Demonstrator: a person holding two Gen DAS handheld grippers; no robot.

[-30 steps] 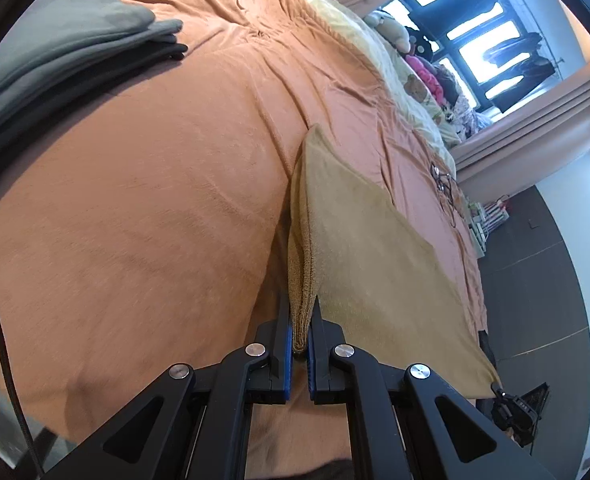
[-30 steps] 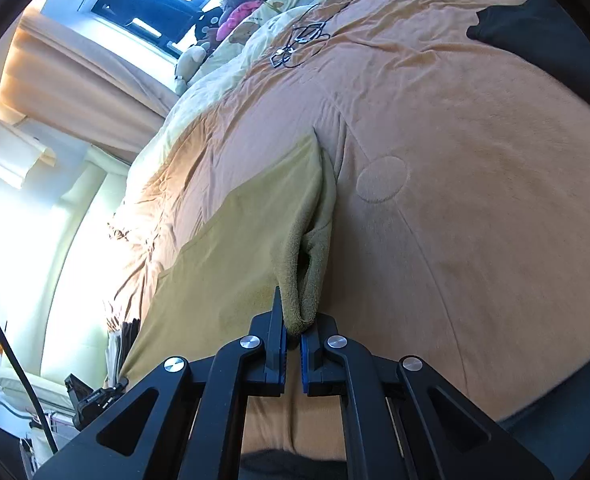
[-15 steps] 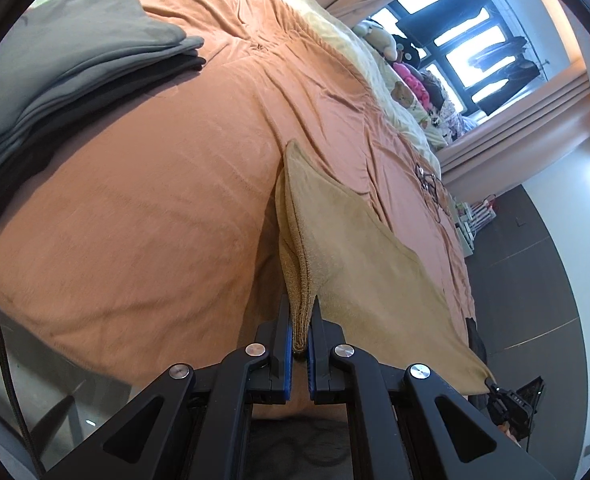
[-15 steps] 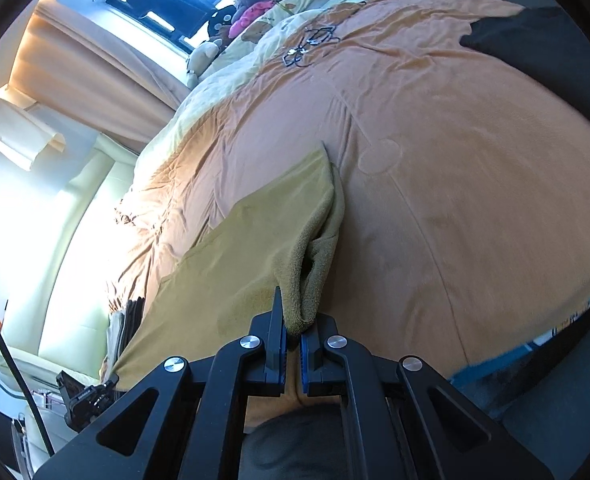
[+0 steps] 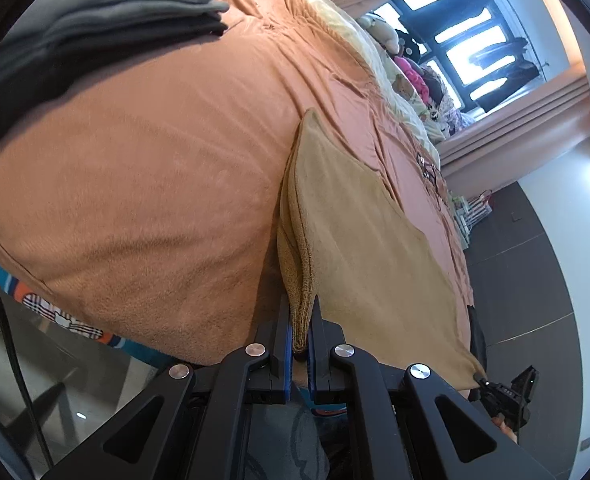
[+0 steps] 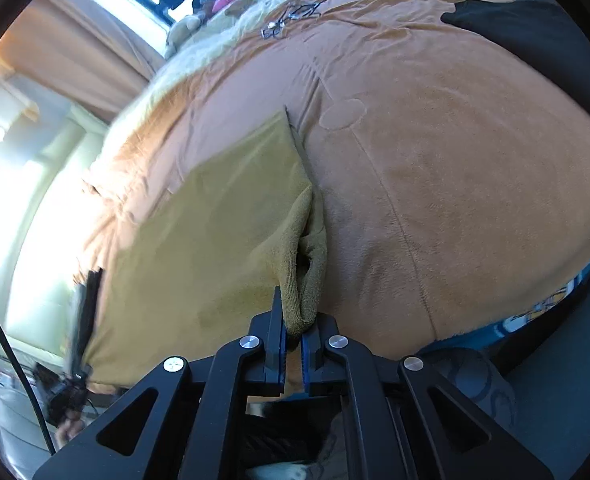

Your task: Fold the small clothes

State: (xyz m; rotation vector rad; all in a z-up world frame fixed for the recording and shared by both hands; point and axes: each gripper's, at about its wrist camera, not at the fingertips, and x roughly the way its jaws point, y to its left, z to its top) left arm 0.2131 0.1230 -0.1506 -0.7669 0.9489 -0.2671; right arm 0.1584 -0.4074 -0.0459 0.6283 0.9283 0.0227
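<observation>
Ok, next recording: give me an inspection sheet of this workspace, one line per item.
Surface: bed under an orange blanket.
Job's things: tan cloth, spread between both grippers.
Clutter: folded grey and black clothes; black garment; eyeglasses; plush toys at the far end.
Grippers: left hand-held gripper and right hand-held gripper each shut on a bunched corner of the cloth.
Cables: black cable at the view's left edge.
Surroundings: window, curtains, dark floor.

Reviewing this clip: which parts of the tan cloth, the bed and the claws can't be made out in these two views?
- Tan cloth: its underside; it lies doubled on the orange bedspread.
- Pinched corners: hidden inside the left claw and right claw.
- Dark folded stack: cut off by the left view's edge.
- Other claw, left side of the right view: motion-blurred.
- Small items by the pillows: too small to identify.
</observation>
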